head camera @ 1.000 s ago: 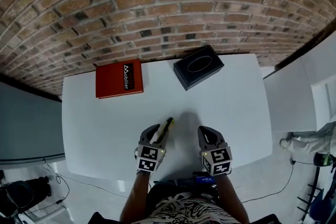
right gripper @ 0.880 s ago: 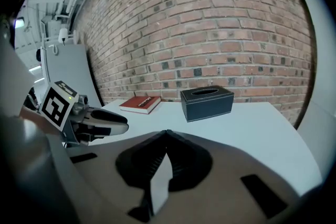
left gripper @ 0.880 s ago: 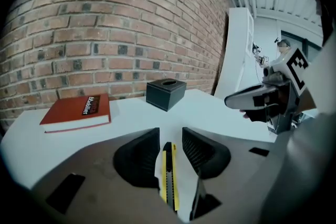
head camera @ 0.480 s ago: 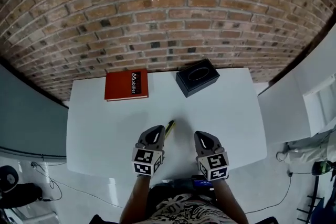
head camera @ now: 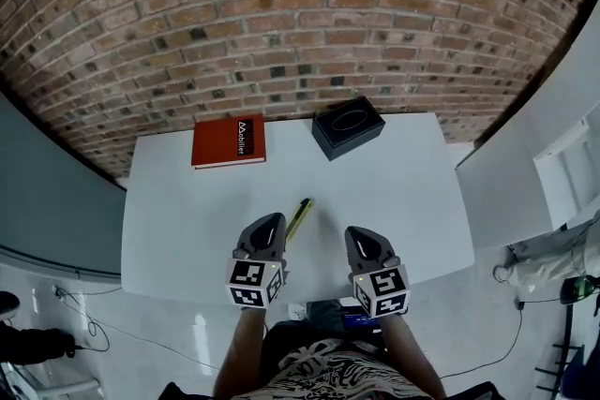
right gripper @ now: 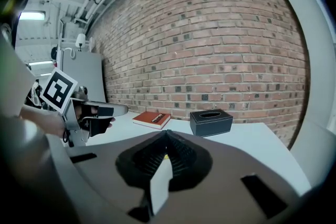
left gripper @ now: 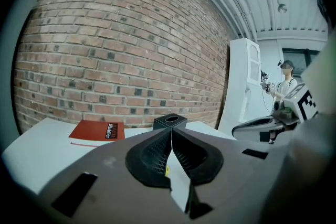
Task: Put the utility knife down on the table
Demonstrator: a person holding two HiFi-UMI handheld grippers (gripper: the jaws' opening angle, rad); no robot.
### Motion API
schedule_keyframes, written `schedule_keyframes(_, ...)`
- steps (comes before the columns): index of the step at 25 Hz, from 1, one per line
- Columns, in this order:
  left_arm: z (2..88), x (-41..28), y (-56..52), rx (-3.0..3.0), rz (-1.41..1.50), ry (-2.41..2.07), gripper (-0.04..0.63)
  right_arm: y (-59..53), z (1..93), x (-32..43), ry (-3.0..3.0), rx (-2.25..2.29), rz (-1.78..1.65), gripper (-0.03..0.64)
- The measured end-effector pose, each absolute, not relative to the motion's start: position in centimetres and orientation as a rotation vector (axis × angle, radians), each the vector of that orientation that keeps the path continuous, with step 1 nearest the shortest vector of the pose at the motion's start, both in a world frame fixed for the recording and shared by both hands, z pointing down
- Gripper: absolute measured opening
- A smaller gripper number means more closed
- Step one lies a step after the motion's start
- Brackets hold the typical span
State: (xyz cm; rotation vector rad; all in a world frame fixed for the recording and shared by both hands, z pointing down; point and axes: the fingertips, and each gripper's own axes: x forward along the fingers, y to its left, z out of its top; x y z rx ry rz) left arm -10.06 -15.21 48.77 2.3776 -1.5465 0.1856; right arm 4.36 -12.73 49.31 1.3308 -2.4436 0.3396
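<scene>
Head view | yellow-black utility knife (head camera: 299, 218) on table (head camera: 187, 201) | left hand-held gripper (head camera: 269, 225), right hand-held gripper (head camera: 361, 236) closed, empty

On the table (head camera: 412, 192), the book (head camera: 229, 142) lies left of the box (head camera: 348, 127); the utility knife (head camera: 298, 218) lies nearer, beside the left gripper (head camera: 270, 223).

A red book (head camera: 229, 142) lies flat at the back left, close under the brick wall (head camera: 281, 14). To its right and apart from it sits a black box (head camera: 348, 127) with an oval opening in its top, turned at an angle. A tall white cabinet (left gripper: 242, 86) stands off to the right, and a person (left gripper: 286, 86) stands beyond it. Cables (head camera: 84, 318) trail across the floor.
</scene>
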Motion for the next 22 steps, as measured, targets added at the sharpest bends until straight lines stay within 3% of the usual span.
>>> schedule_keyframes(22,47.9,-9.9,-12.8,2.409,0.169,-1.526,0.017,-10.4,48.8,5.8,-2.441,1.398,0.325,0.0)
